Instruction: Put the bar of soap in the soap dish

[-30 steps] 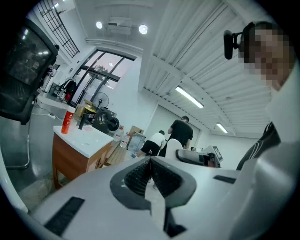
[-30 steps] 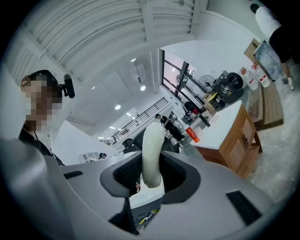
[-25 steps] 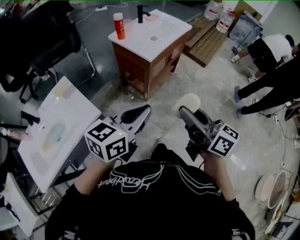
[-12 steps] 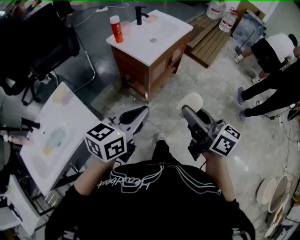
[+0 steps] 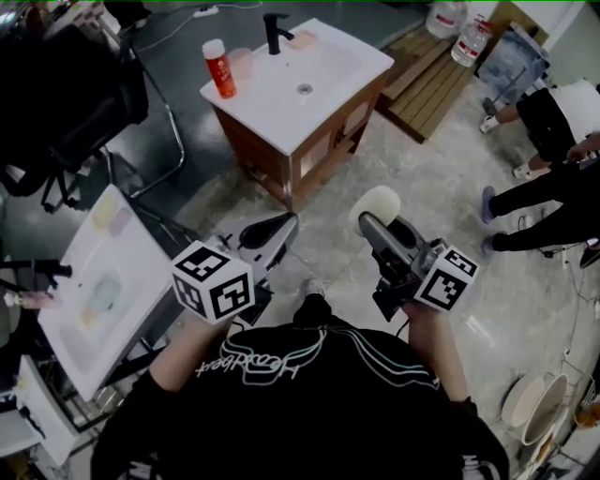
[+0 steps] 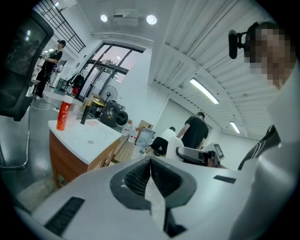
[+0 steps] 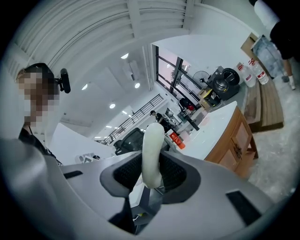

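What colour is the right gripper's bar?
Creamy white; the bar of soap shows best in the right gripper view.

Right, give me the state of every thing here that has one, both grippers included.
right gripper: shut on the bar of soap.
bar of soap: held edge-on, sticking out beyond the gripper, not yet at the vanity.
left gripper: shut, empty.
soap dish: on the vanity top beside the tap; contents too small to tell.
red bottle: upright on the vanity top, cap on.

Bottle (image 5: 218,67) on washstand (image 5: 258,105) left of faucet (image 5: 273,31); soap (image 5: 378,204) between right fingers (image 7: 176,174).
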A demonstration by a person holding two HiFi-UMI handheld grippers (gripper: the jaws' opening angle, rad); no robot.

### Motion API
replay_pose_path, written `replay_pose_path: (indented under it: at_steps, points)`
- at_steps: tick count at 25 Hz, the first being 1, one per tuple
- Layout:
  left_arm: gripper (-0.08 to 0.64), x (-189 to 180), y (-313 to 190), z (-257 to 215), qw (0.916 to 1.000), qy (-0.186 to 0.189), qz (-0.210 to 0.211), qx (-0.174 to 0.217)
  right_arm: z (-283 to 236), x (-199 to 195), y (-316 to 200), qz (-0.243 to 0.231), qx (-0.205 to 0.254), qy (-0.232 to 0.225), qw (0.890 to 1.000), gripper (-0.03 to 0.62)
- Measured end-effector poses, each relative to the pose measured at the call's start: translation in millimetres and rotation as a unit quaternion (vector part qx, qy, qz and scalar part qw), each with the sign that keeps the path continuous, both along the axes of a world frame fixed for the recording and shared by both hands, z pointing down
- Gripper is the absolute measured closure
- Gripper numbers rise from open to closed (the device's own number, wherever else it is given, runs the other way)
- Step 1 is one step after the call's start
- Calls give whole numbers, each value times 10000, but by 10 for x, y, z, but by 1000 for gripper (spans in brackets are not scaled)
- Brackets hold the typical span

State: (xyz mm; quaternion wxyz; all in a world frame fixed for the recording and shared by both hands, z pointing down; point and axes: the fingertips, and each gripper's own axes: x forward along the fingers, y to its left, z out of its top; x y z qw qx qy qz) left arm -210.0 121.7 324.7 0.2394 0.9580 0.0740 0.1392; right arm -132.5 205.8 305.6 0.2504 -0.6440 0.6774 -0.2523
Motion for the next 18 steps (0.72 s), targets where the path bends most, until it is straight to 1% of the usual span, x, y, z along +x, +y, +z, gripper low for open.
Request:
replay_pose_path:
  at_steps: [7,10,13,18]
  points:
    - [537,770,-142,-9,10000,-21,-90,1,-19,751,-232,-171,-34,15,9998,462]
    - [537,1024,-196,-41,9999,-53,-106,106,-57,1015,-295,-244,41,34,9997,462]
    - [537,1229,-270,-100,9996,9,-157,222,-93,1231,-354,-324,115,88,9994,463]
    - [537,1415,-394,-185,9991,181,-283,276,-159,1467,-405,-324,168,224,9991,463]
